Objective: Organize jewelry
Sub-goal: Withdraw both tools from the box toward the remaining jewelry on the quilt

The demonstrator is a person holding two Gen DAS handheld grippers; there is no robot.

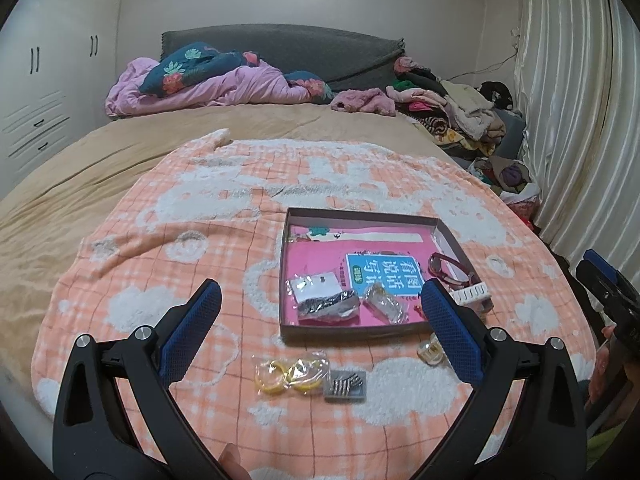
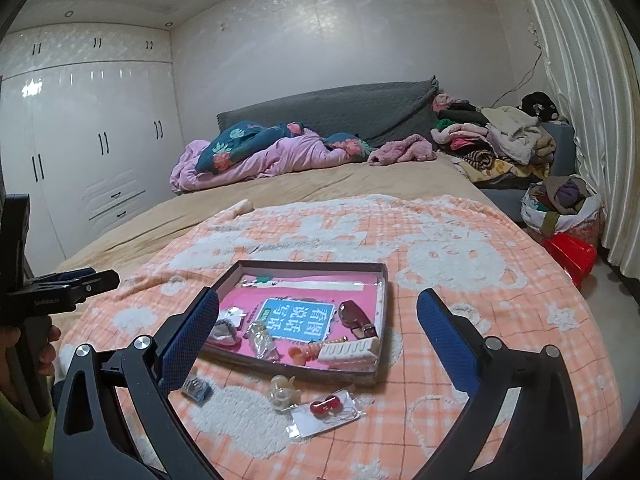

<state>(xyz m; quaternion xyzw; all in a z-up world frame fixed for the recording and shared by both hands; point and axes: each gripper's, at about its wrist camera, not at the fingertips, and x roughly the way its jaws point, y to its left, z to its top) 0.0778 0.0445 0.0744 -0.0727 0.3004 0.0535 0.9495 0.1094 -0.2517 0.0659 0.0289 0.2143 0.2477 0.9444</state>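
Observation:
A shallow dark box (image 1: 344, 213) (image 2: 382, 308) with a pink lining lies on the orange checked blanket (image 1: 200, 248). It holds small jewelry packets (image 1: 326, 304), a red-brown clip (image 2: 356, 316) and a white comb clip (image 2: 352, 349). In front of the box lie a bag of yellow rings (image 1: 290, 372), a grey hairpin card (image 1: 345, 386), a clear claw clip (image 2: 282, 390) and a red bow on a card (image 2: 325, 407). My left gripper (image 1: 320, 304) is open and empty above the box's near edge. My right gripper (image 2: 318, 312) is open and empty over the box.
The blanket lies on a tan bed (image 1: 120, 148) with a pink quilt (image 1: 208, 92) and a clothes pile (image 1: 452, 112) at the headboard end. White wardrobes (image 2: 80, 140) stand left, curtains (image 2: 580, 100) right, a red bin (image 2: 572, 256) on the floor.

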